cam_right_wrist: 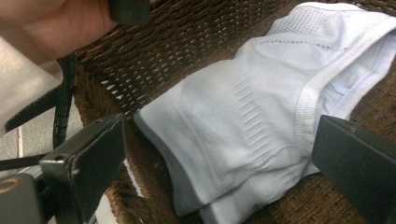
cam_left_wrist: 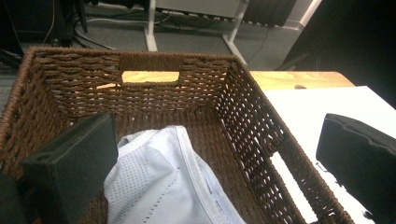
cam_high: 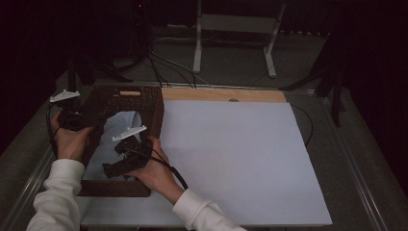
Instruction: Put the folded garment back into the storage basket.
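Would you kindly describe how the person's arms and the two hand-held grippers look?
Both arms wear white long sleeves. The left gripper and right gripper are black, with flat, blocky jaws; each carries a pale three-cornered plate on top and trails a black cable.

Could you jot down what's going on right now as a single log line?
left gripper: open, over basket | right gripper: open, above garment | garment: in basket, unheld

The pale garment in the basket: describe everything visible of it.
The garment is pale bluish-white knit fabric with perforated mesh panels and a ribbed band along one edge. It lies loosely folded and crumpled on the floor of the brown wicker basket. Both grippers' jaws stand open around it; neither visibly presses on it.
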{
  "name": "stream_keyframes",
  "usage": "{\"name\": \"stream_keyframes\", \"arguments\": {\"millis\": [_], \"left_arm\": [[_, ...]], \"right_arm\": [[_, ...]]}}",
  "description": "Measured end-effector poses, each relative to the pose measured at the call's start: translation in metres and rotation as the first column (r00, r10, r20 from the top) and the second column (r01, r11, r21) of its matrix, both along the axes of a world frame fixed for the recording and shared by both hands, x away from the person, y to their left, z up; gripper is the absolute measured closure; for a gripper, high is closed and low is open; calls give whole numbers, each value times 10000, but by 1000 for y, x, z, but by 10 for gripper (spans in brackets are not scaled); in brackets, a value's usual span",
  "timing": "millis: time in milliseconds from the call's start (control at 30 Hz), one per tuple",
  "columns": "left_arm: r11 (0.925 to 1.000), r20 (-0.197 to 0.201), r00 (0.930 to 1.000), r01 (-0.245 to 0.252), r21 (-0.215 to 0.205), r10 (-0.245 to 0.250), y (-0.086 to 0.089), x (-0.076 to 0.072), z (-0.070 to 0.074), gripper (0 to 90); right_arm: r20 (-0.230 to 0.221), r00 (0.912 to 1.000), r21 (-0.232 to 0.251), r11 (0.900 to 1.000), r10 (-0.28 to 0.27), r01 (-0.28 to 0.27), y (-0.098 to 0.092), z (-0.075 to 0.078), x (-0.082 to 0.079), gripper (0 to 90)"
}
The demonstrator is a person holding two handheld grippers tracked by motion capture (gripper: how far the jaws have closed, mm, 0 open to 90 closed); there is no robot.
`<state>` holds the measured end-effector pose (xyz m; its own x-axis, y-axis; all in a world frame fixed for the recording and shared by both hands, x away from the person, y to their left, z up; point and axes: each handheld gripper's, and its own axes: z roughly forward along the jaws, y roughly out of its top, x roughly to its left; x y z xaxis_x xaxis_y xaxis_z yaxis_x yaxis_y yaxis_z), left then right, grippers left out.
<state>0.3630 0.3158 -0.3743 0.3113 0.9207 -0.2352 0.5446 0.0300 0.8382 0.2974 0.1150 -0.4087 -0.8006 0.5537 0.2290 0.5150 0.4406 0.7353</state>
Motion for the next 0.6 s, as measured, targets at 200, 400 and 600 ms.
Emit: {"name": "stream_keyframes", "arguments": {"millis": [200,400,600], "left_arm": [[10000,131,9999,5,-60,-4,-3,-1,0,0],[9993,155,9995,278,233,-282,-9,-3,0,1],[9982,292,9981,529,274,-537,-13,-6,0,1]], "right_arm": [[115,9999,-36,10000,-52,52,-7,2,3,30],[188,9996,37,9998,-214,213,-17,3,7,30],[337,9990,111,9995,-310,306,-26,6,10,30]]}}
